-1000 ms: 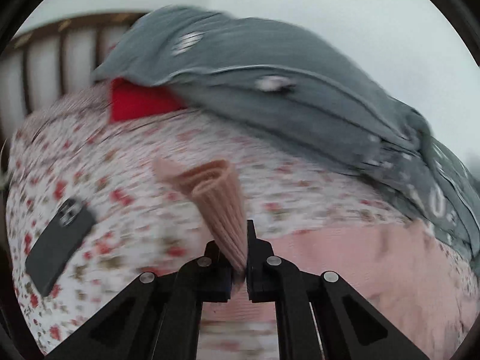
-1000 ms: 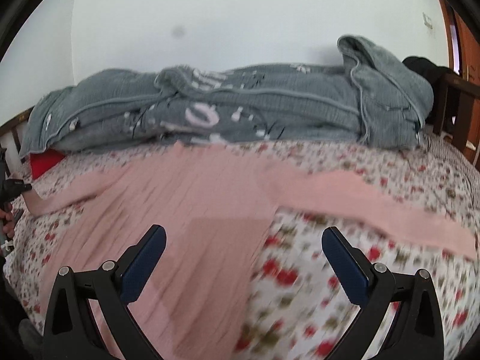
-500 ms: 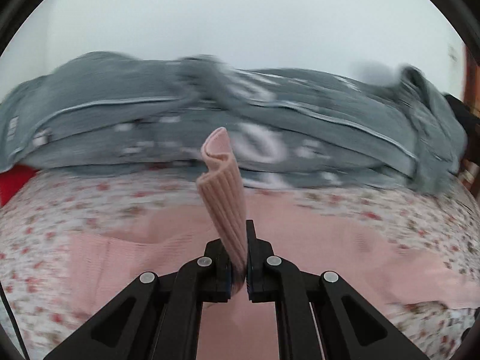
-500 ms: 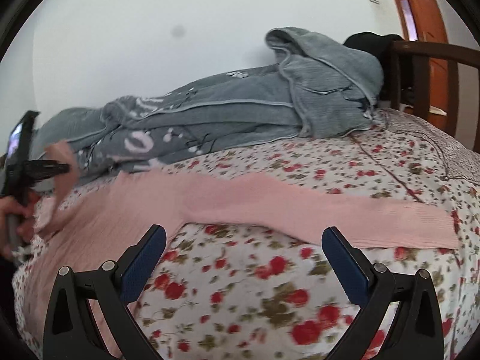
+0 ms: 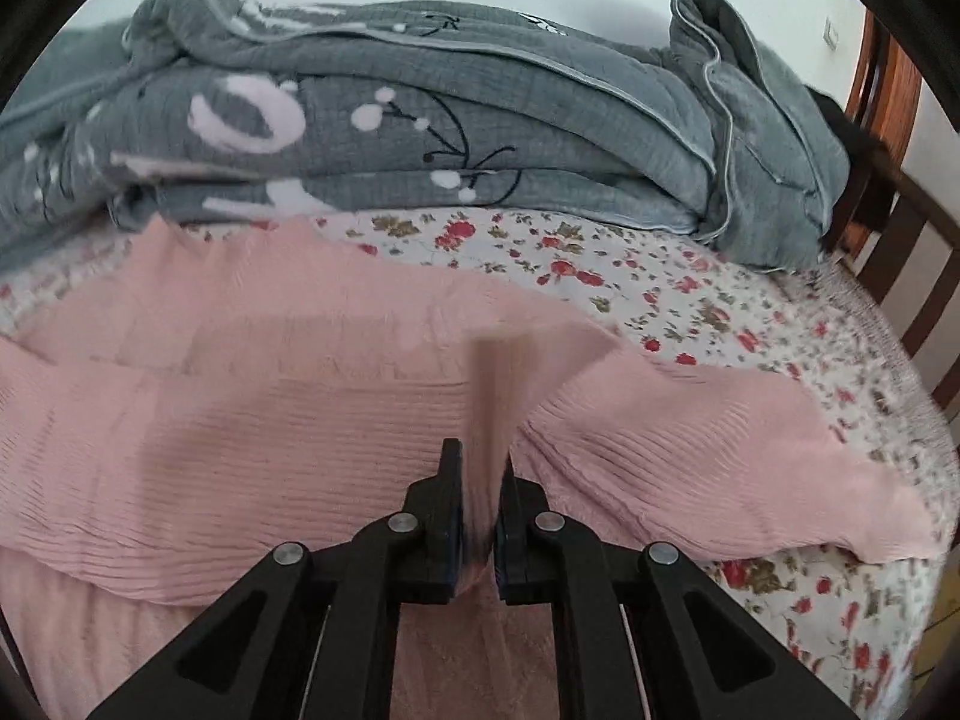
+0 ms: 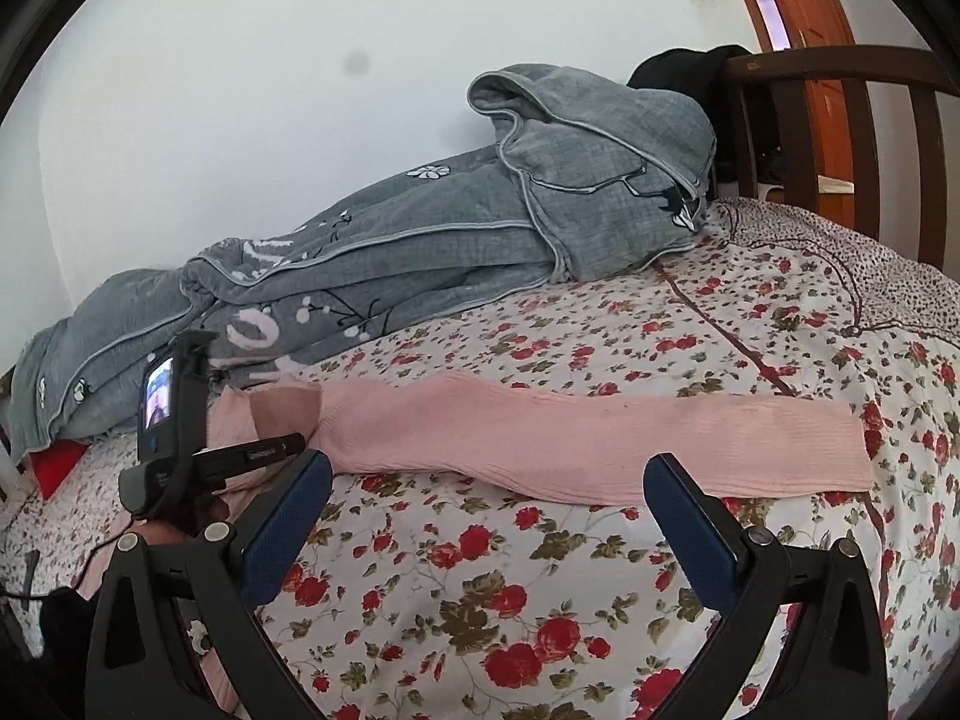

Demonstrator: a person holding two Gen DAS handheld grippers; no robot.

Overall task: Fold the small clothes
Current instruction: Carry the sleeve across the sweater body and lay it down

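Left claw (image 5: pixel 478 498) pinches pink sweater (image 5: pixel 270 420) — right claw (image 6: pixel 489 516) gapes wide, empty.

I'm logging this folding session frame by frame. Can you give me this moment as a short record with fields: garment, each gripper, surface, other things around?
garment: pink ribbed sweater, spread on the bed, one sleeve stretched flat to the side
left gripper: shut on a strip of the sweater's fabric, held just above the body
right gripper: open, empty, hovering near the stretched sleeve
surface: floral bedsheet
behind: grey quilt bundled along the wall
other: wooden bed rail, red item partly under the quilt
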